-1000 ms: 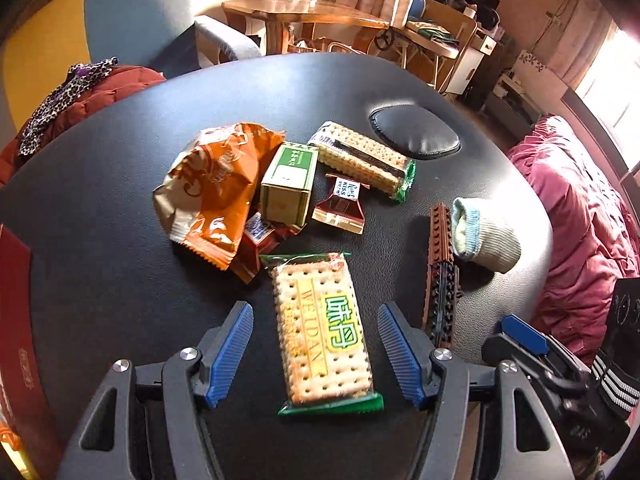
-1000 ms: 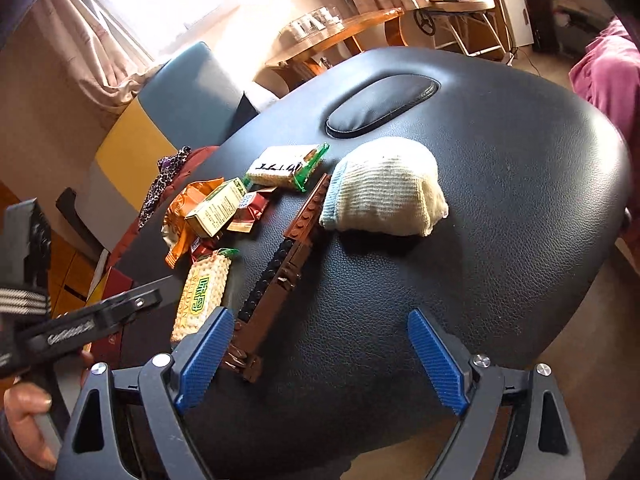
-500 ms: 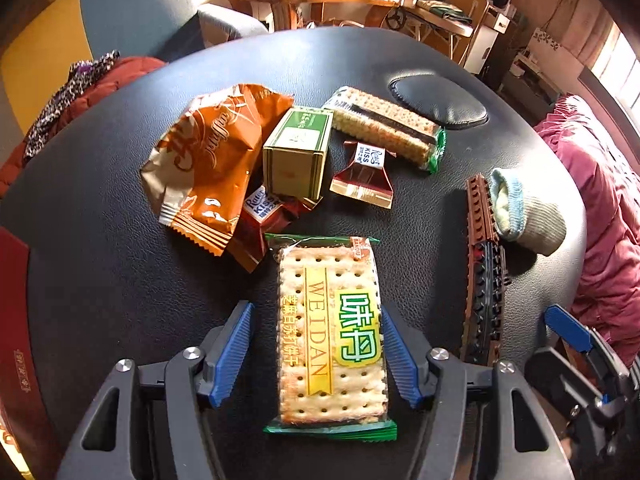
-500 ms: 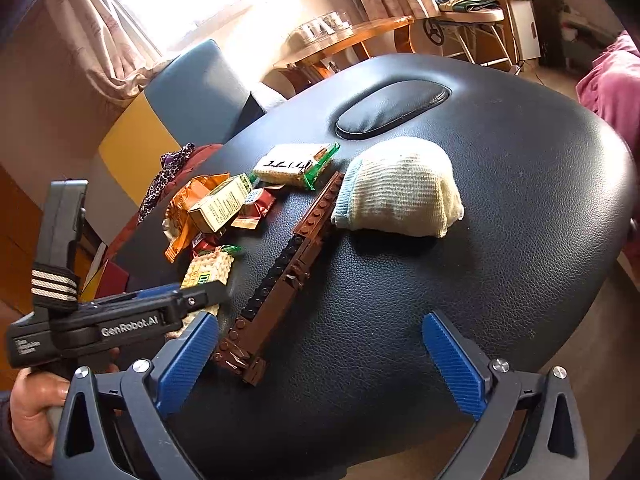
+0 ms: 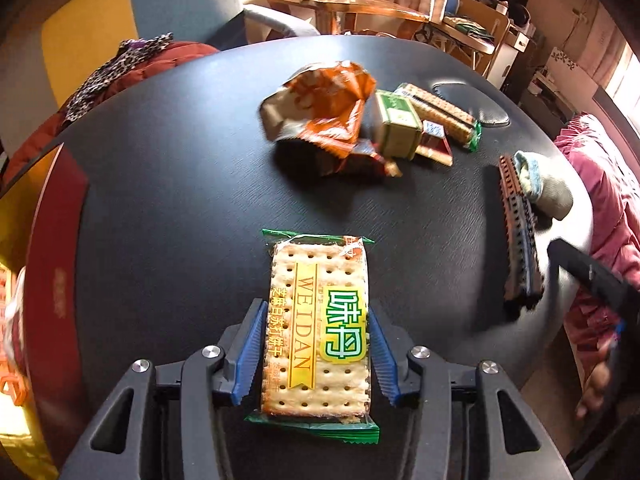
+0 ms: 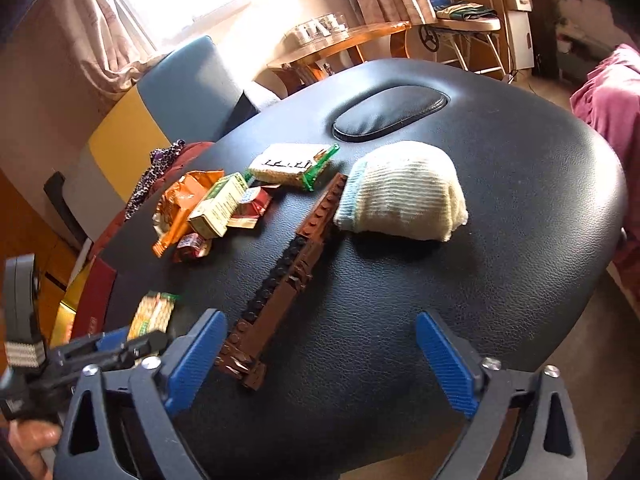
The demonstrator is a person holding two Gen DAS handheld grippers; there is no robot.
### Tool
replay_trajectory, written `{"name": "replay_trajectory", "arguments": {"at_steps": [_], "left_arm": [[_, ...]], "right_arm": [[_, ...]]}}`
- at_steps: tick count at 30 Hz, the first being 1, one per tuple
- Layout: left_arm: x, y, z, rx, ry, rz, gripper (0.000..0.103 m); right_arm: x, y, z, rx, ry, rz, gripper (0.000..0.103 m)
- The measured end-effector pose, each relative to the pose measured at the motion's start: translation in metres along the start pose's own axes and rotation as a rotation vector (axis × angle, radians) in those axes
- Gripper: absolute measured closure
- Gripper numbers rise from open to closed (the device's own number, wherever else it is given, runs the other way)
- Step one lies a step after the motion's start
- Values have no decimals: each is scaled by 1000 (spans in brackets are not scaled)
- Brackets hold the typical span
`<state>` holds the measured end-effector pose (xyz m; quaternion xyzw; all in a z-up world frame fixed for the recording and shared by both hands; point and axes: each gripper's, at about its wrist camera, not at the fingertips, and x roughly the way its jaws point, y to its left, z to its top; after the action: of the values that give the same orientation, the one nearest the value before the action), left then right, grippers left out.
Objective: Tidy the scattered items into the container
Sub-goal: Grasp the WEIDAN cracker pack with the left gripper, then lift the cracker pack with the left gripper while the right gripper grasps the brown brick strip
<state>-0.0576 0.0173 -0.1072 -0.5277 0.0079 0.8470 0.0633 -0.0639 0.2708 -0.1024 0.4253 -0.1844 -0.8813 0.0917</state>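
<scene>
On a dark padded surface (image 5: 168,184), the left gripper (image 5: 316,354) held a cracker packet (image 5: 318,324) lengthwise between its blue fingers (image 5: 250,354), apparently so the flat pack could be carried to the red container (image 5: 56,240) at the 9 o'clock edge of the left wrist view. Those fingers had just been closing and pressed both long sides of the packet, which stood clear of the other snacks. At 12 to 1 o'clock lay the remaining pile: an orange snack bag (image 5: 324,108), a green box (image 5: 398,128) and a second cracker pack (image 5: 440,114), bunched together and untouched. In the right wrist view, the right gripper (image 6: 320,364) hovered with fingers (image 6: 444,364) spread wide and nothing between the pads, though they had just narrowed somewhat. Its left finger sat just beside the near end of a brown brick strip (image 6: 288,272), probably the next thing to pick. A knitted pouch (image 6: 400,192) lay at 12 o'clock, touching the strip's far end.
</scene>
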Motion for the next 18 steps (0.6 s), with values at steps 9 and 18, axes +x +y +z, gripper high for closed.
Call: {"name": "replay_trajectory", "arguments": {"at_steps": [9, 18], "left_arm": [[-20, 26, -37, -23, -25, -3, 52], [-23, 39, -47, -42, -54, -73, 47]], "right_arm": [[26, 10, 26, 41, 23, -25, 39], [49, 60, 22, -210, 102, -40, 76]]}}
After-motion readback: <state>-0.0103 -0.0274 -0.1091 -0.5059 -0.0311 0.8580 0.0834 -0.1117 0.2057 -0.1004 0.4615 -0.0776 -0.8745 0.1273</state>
